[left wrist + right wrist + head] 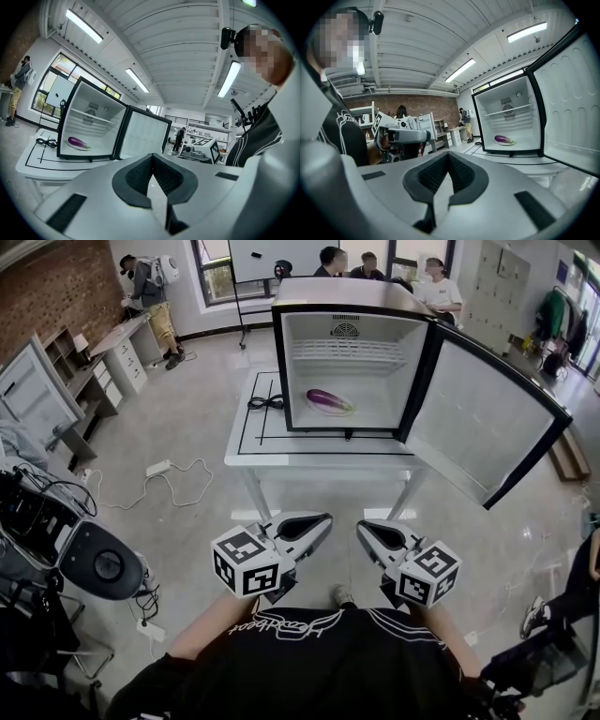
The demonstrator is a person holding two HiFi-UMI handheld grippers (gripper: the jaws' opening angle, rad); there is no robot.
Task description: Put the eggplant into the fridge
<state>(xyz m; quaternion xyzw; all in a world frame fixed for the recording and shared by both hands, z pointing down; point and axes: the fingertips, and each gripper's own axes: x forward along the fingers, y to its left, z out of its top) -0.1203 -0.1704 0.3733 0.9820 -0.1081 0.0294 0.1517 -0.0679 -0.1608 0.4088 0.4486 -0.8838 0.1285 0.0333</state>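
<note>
White table (246, 451) bearing a mini fridge (352, 296), its door (487, 418) swung wide open to the right. Left gripper (317, 521) and right gripper (370, 532), side by side and well short of the table, each with jaws closed together and nothing between them. Purple eggplant (328, 401), lying on the fridge floor beneath the wire shelf (347, 351).

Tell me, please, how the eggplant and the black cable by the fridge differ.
The eggplant is purple and plump; the cable is black and thin. The eggplant lies inside the open fridge; the cable lies coiled outside it on the table. Neither is held.
</note>
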